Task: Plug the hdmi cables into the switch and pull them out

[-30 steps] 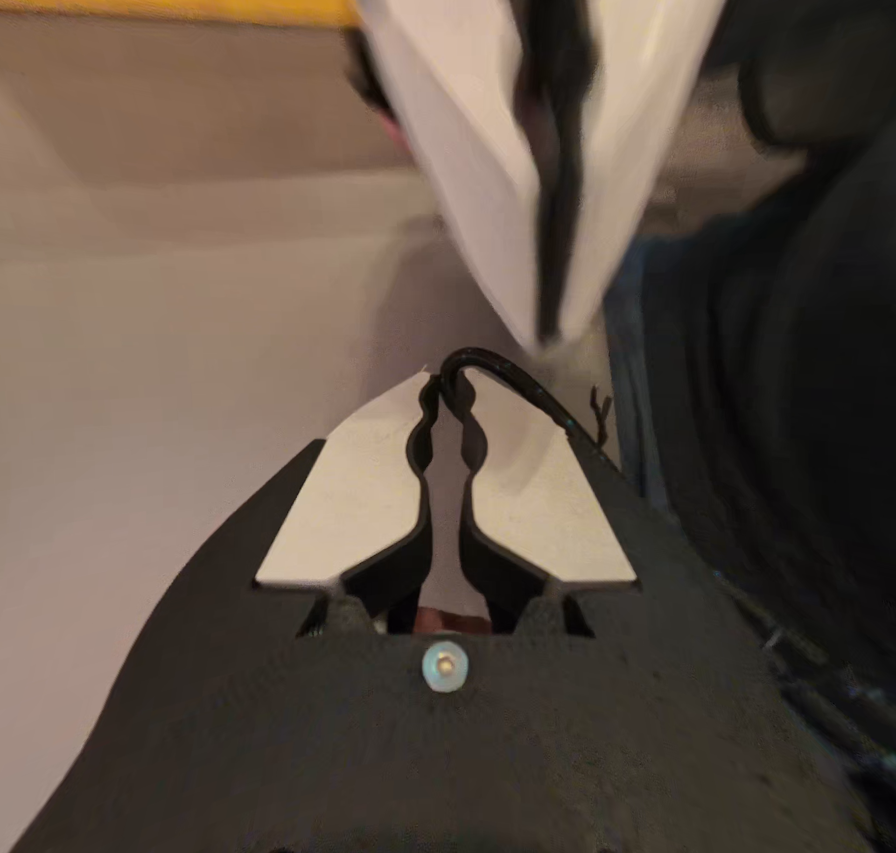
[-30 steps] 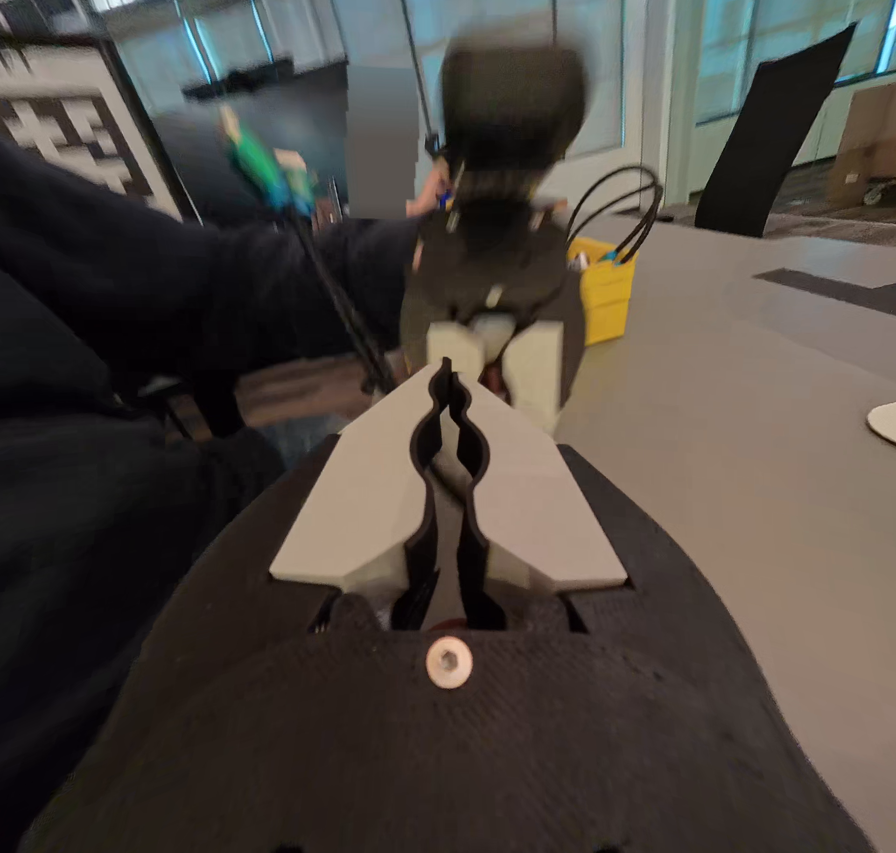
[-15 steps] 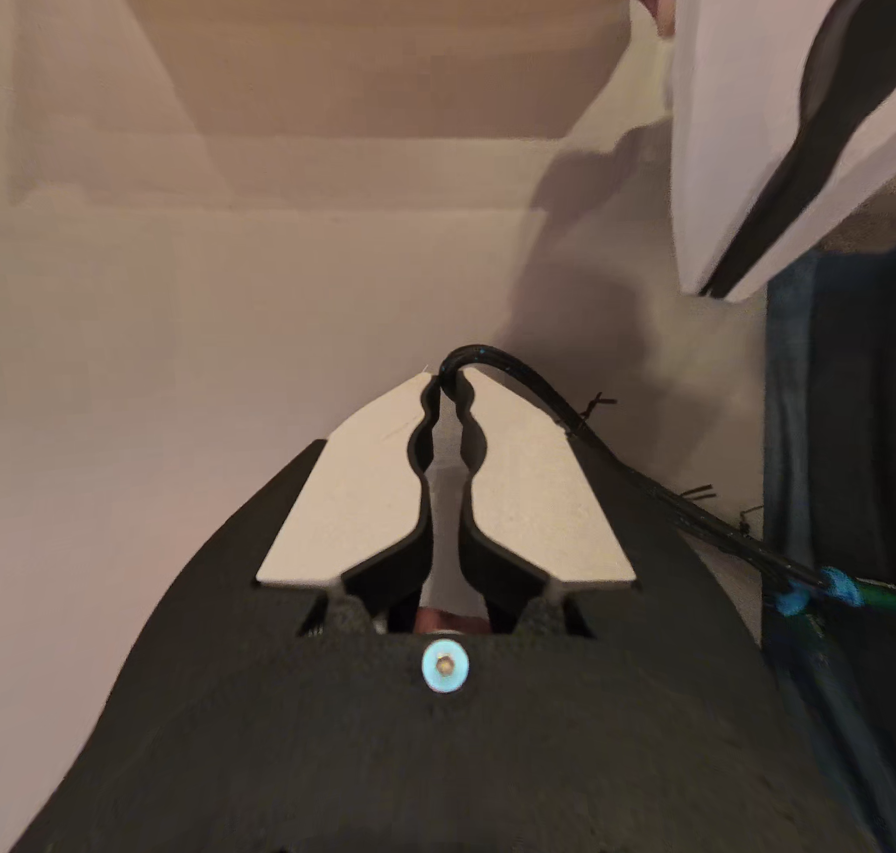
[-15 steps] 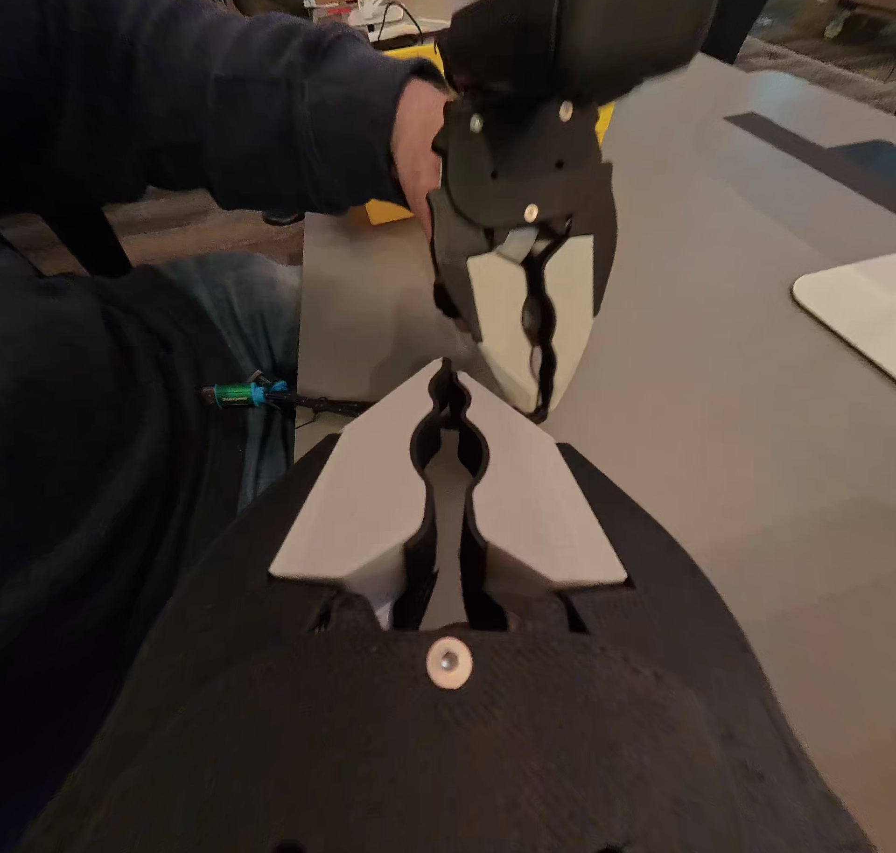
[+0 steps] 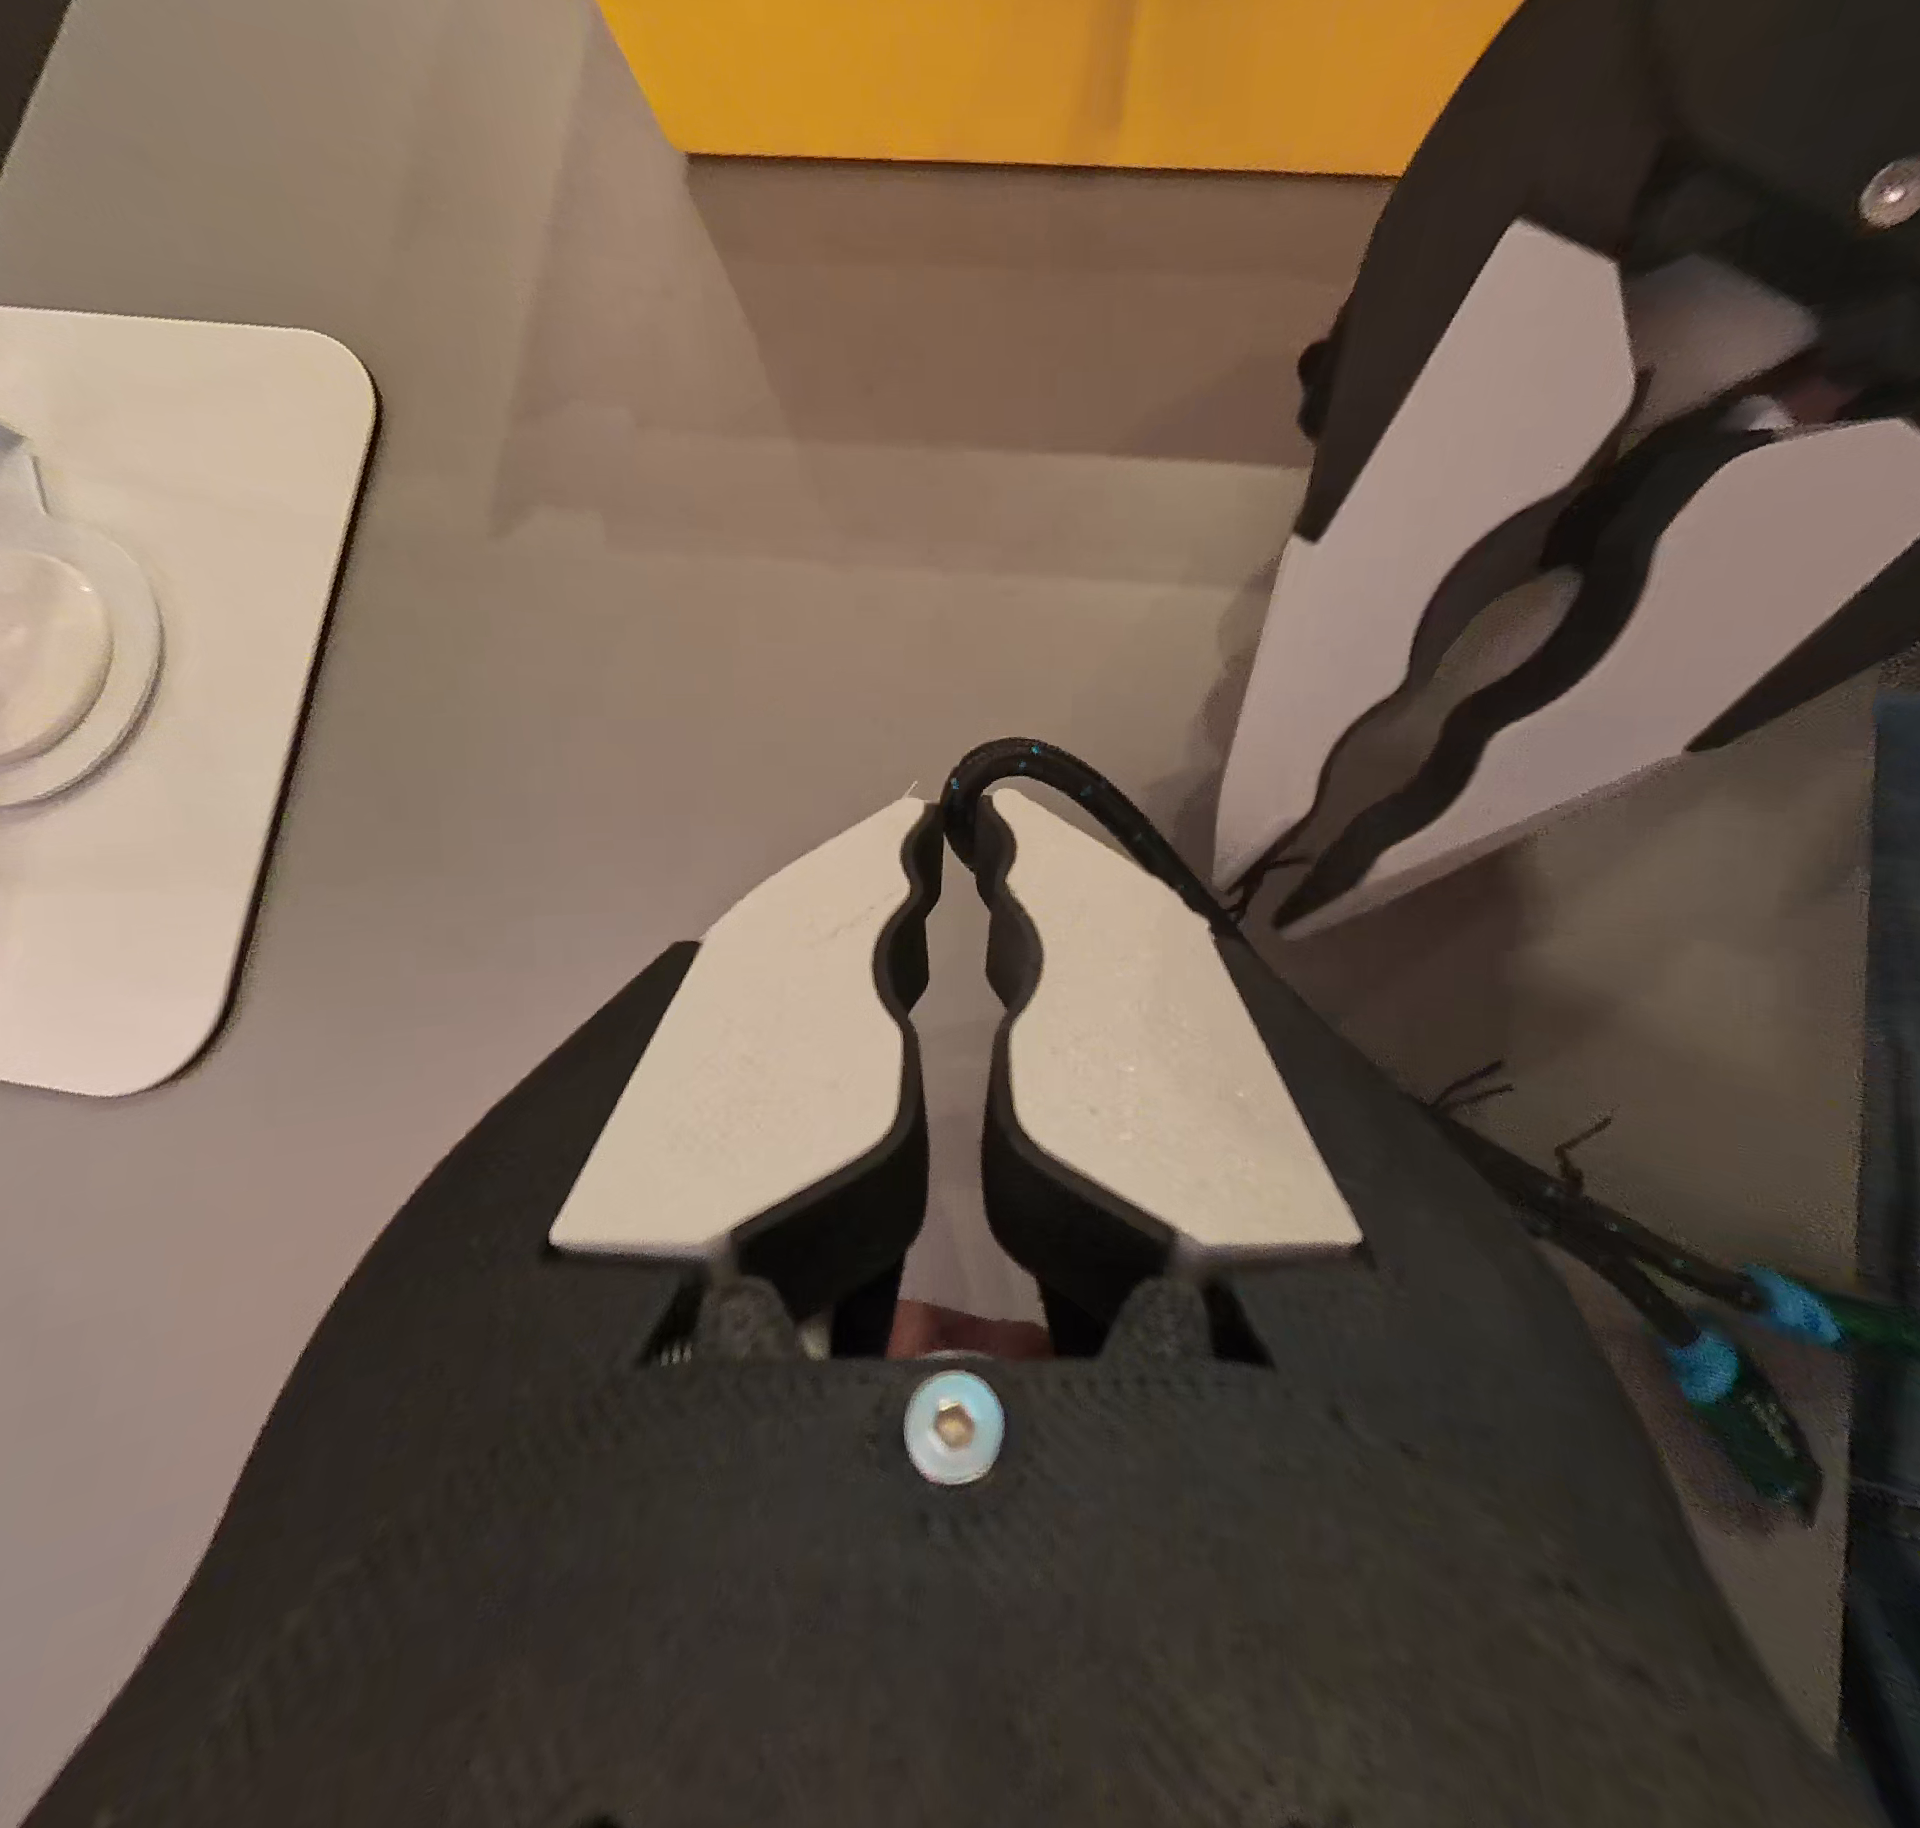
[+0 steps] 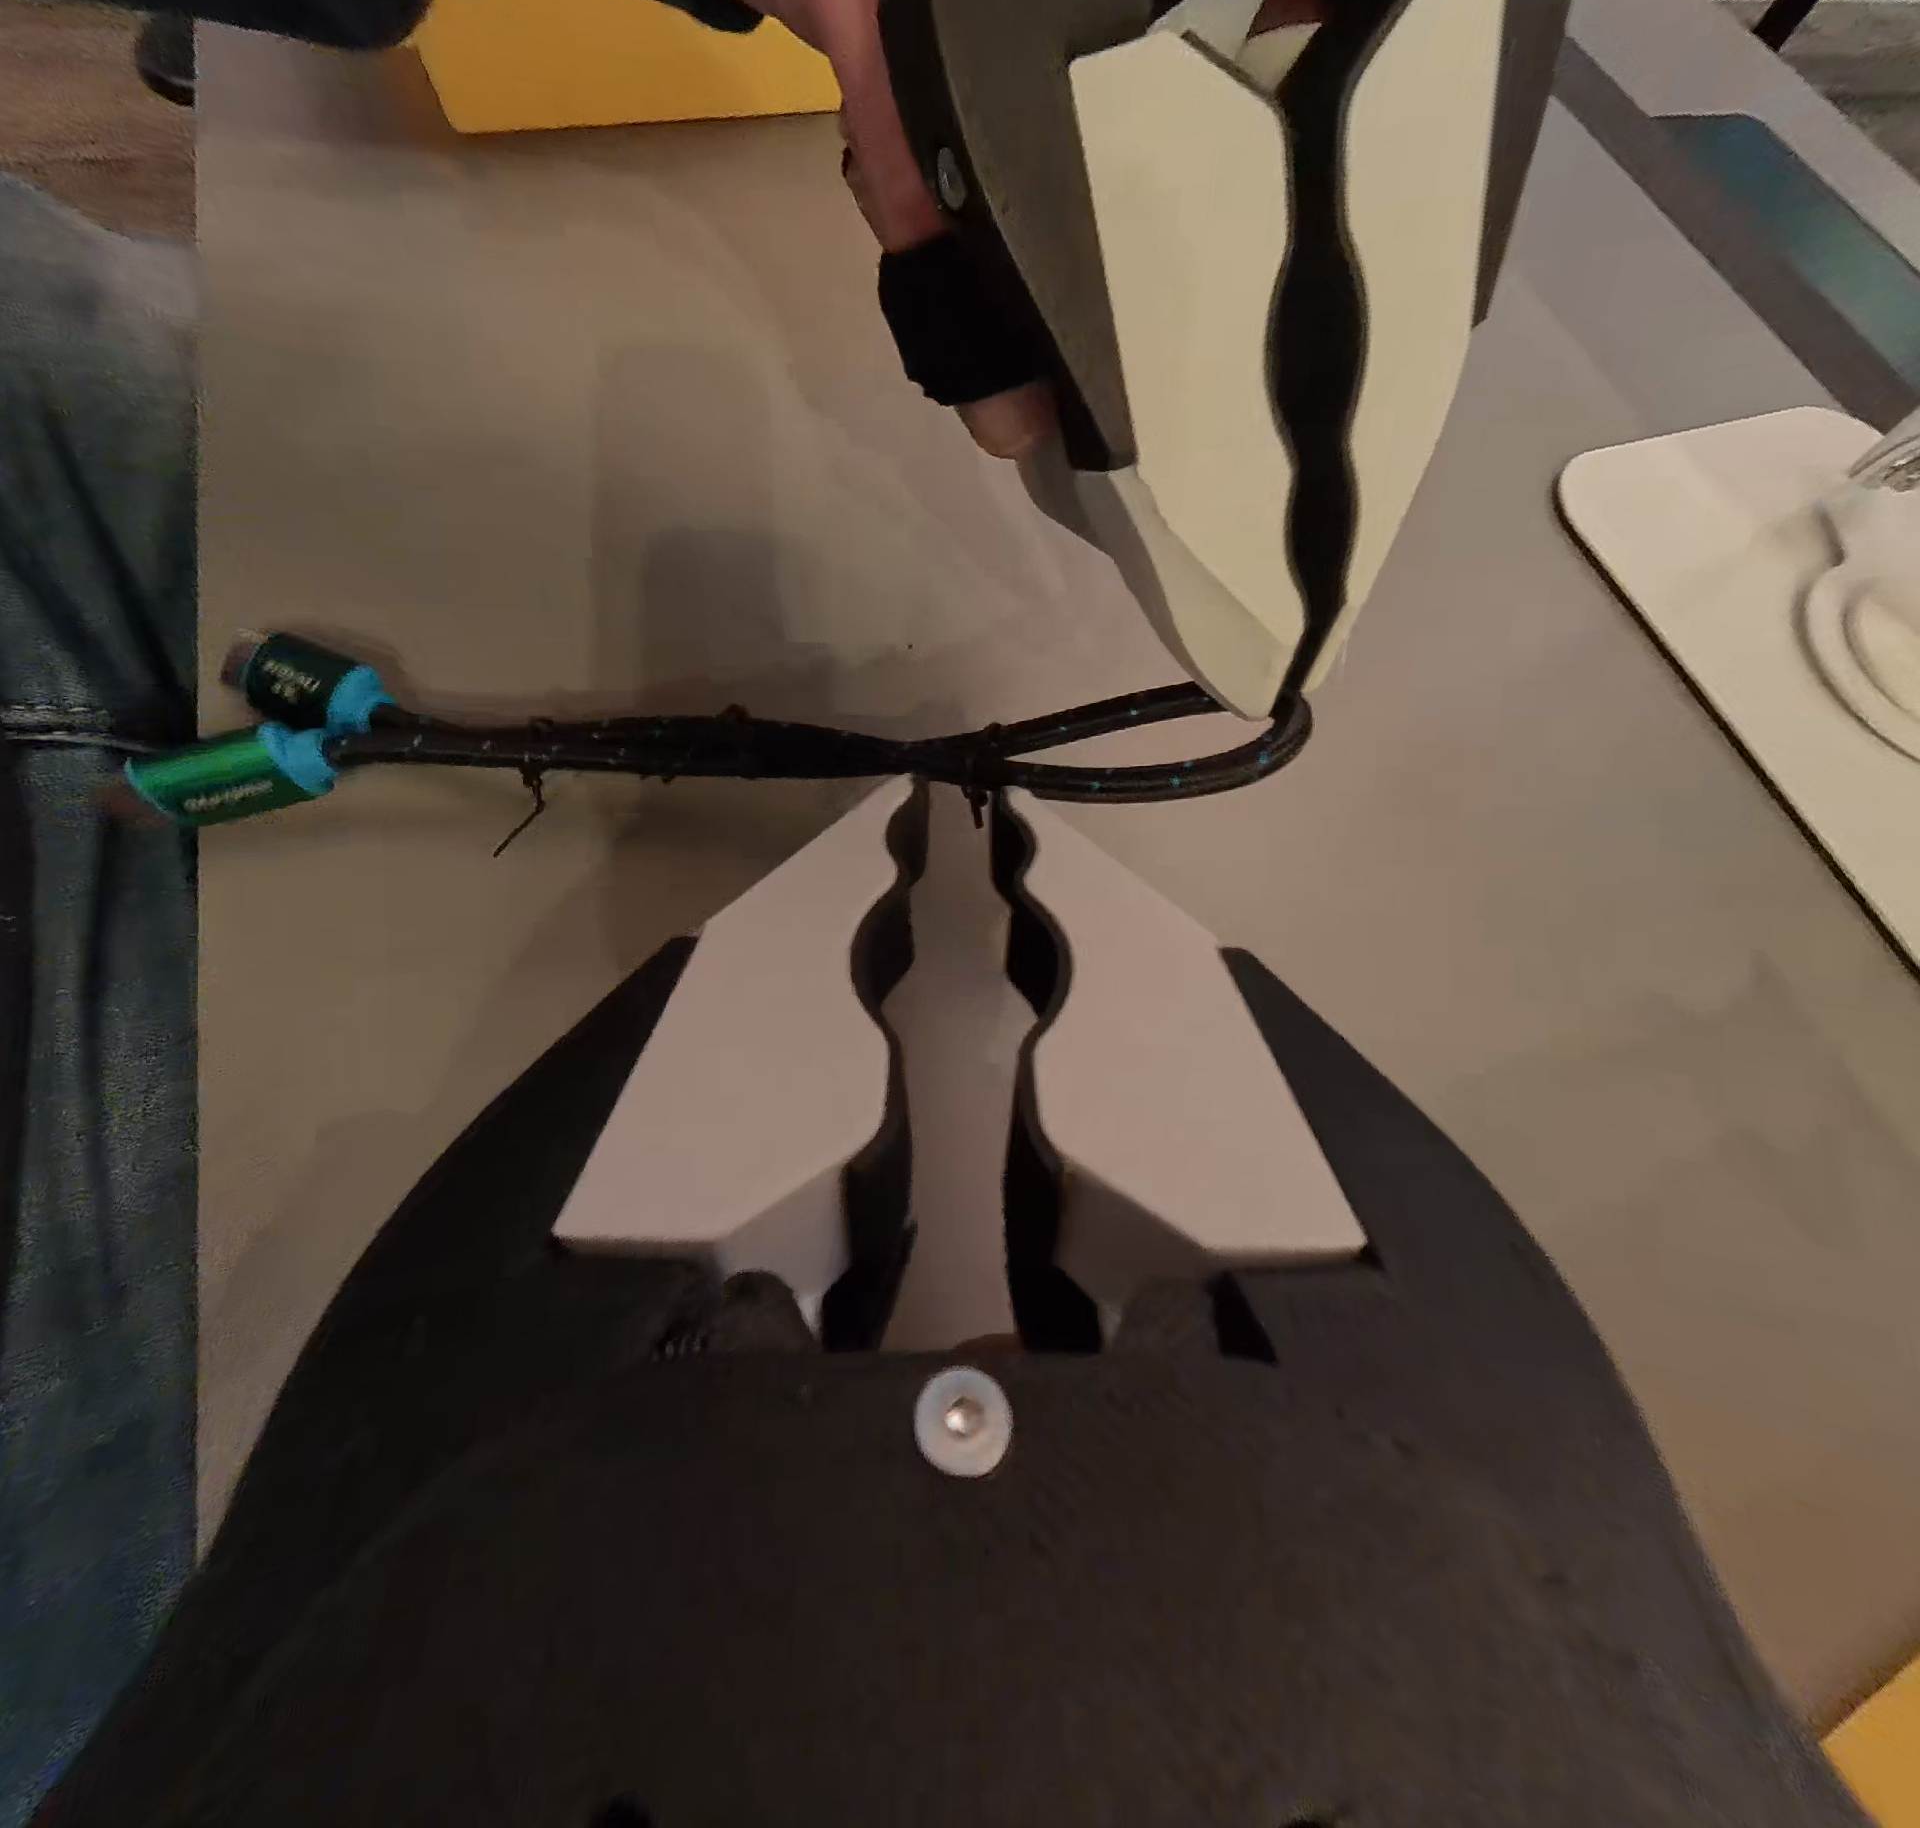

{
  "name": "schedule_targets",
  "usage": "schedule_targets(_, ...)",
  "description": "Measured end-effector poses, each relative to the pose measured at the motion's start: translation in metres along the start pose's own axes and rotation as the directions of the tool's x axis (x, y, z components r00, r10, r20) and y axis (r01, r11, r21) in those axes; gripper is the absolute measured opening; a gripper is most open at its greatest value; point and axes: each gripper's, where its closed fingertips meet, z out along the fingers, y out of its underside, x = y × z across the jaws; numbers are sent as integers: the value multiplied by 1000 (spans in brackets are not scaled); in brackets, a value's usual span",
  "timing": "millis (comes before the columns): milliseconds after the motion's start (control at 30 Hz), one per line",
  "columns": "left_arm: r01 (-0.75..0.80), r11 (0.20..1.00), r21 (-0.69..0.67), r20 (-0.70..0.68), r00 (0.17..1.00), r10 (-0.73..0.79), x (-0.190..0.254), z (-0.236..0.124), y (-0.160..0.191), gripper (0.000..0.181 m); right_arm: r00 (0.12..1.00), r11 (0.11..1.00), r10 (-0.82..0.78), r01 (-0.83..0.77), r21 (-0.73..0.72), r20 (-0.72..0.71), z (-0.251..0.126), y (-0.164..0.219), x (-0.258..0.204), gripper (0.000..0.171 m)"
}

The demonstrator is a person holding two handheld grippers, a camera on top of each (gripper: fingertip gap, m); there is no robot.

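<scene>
Right wrist view: black braided cable (image 6: 727, 755), folded, probably green-tipped.

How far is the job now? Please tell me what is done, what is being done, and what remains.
Done: nothing plugged; both green connectors lie free at the grey table edge, and no switch is in view.
In hand: the left tool is shut on the looped end of the bundled black braided cable. The right tool hovers open above the tied part.
Left: untying, plugging, pulling out.
</scene>
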Motion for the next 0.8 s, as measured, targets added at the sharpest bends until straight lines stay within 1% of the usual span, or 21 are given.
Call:
schedule_targets(33, 3, 1000, 3, -2, 1000, -3, -1, 1, -1, 5, 1000, 1000, 8, -8, 12, 3, 1, -2, 2, 4)
schedule_targets(67, 7, 1000, 6, -7, 1000, -7, -2, 1, -2, 5, 1000, 1000, 16, -16, 16, 6, 2, -2, 4, 1)
schedule_targets(233, 15, 1000, 1, 16, 1000, -15, -11, 5, -3, 5, 999, 999, 34, -34, 1, 10, 9, 2, 13, 0)
schedule_targets(367, 35, 999, 33, 33, 999, -36, -22, 4, -4, 20, 991, 988, 128, -130, 78, 30, 7, -3, 24, 0)
schedule_targets(433, 43, 996, 81, 32, 998, -46, -27, -1, -4, 35, 978, 971, 197, -205, 123, 68, 4, -4, 30, 0)
schedule_targets(500, 77, 991, 113, 41, 996, -82, -33, -10, 0, 49, 968, 955, 235, -247, 167, 85, 0, -7, 37, 0)
schedule_targets(567, 64, 986, 156, 86, 993, -78, -37, -25, 3, 54, 960, 939, 258, -276, 204, 112, -5, -11, 41, 0)
schedule_targets(600, 30, 987, 158, 117, 992, -48, -36, -33, 7, 56, 955, 932, 270, -291, 218, 120, -8, -13, 44, 0)
schedule_targets(633, -32, 992, 123, 166, 986, 11, -33, -40, 16, 58, 953, 929, 276, -297, 223, 122, -9, -14, 46, 0)
schedule_targets(667, -131, 990, 47, 242, 963, 116, -32, -47, 30, 60, 953, 928, 276, -298, 225, 122, -10, -14, 47, 0)
schedule_targets(700, -235, 971, -47, 312, 920, 238, -30, -52, 44, 62, 954, 928, 274, -296, 226, 125, -11, -14, 47, 0)
schedule_targets(733, -318, 940, -125, 348, 873, 341, -25, -54, 57, 66, 954, 930, 270, -293, 224, 129, -11, -14, 47, 0)
schedule_targets(800, -432, 871, -233, 398, 775, 491, -16, -51, 75, 72, 955, 931, 261, -287, 227, 138, -10, -15, 46, 0)
